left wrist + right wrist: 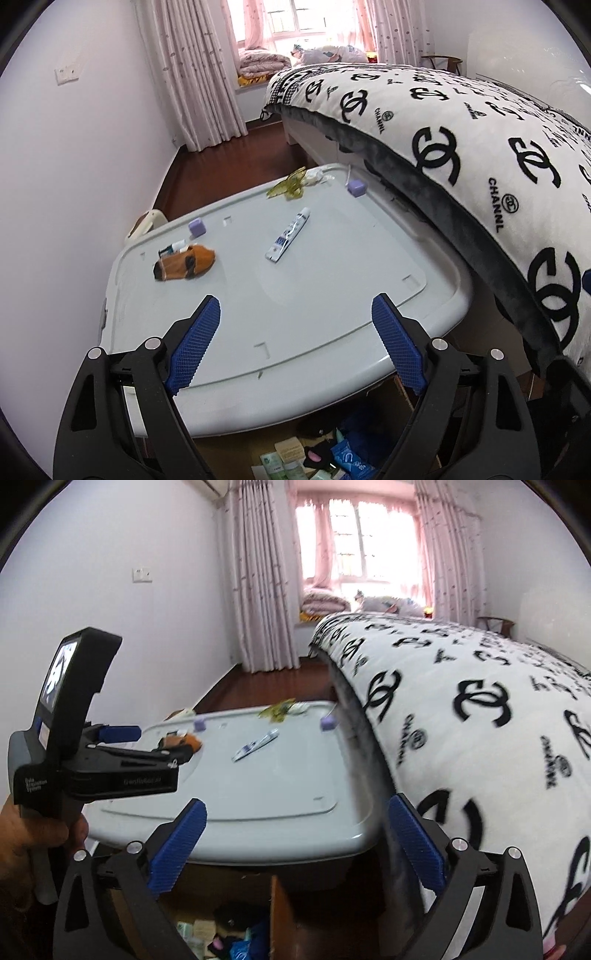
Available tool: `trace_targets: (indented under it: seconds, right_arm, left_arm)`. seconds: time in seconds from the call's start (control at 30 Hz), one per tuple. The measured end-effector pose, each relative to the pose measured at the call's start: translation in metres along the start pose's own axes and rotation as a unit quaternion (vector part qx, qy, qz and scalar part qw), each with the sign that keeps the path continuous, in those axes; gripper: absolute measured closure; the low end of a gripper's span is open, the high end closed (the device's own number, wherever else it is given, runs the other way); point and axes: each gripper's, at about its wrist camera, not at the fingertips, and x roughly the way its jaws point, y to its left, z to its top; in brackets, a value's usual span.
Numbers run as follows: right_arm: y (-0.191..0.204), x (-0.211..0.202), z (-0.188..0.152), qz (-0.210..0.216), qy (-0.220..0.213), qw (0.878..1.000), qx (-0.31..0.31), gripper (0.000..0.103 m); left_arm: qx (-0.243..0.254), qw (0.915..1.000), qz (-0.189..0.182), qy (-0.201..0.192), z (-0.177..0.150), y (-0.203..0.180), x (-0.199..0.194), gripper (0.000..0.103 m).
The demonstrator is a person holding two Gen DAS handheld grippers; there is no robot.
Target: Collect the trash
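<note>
- At the far left of the right wrist view, the left gripper (pixel 122 733) is seen from the side, gripped by a hand (pixel 22 853) over the near left part of the grey bin lid (pixel 288 794).
- In its own view the left gripper (pixel 295 347) is spread wide above the lid (pixel 314 302), and nothing is caught between the blue pads (pixel 195 343).
- On the lid's left side an orange wrapper (pixel 186 263) is found, touching a small tube (pixel 173 248), with a purple cube (pixel 196 226) just behind.
- Near the middle a white and blue tube (pixel 288 239) is laid at a slant.
- Along the far edge a crumpled yellow-green wrapper (pixel 290 186) and a white scrap (pixel 314 177) are spotted, then a second purple cube (pixel 356 187) at the far right corner.
- Below the near rim, a cardboard box (pixel 236 454) holding packets and blue bags is glimpsed.
- The right gripper (pixel 295 843) is held wide apart and empty, over the lid's near right corner.
- At the right, the lid's edge is overhung by the logo-print blanket (pixel 480 716).
</note>
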Motion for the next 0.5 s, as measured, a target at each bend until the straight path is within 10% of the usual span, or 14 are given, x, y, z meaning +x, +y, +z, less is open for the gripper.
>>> trace_targets:
  seconds: [0.5]
  right_arm:
    - [-0.008,-0.004,-0.002,0.003,-0.012,1.000,0.004,0.006]
  left_arm:
    - [0.010,0.9998,0.010,-0.013,0.017,-0.019,-0.002,0.021]
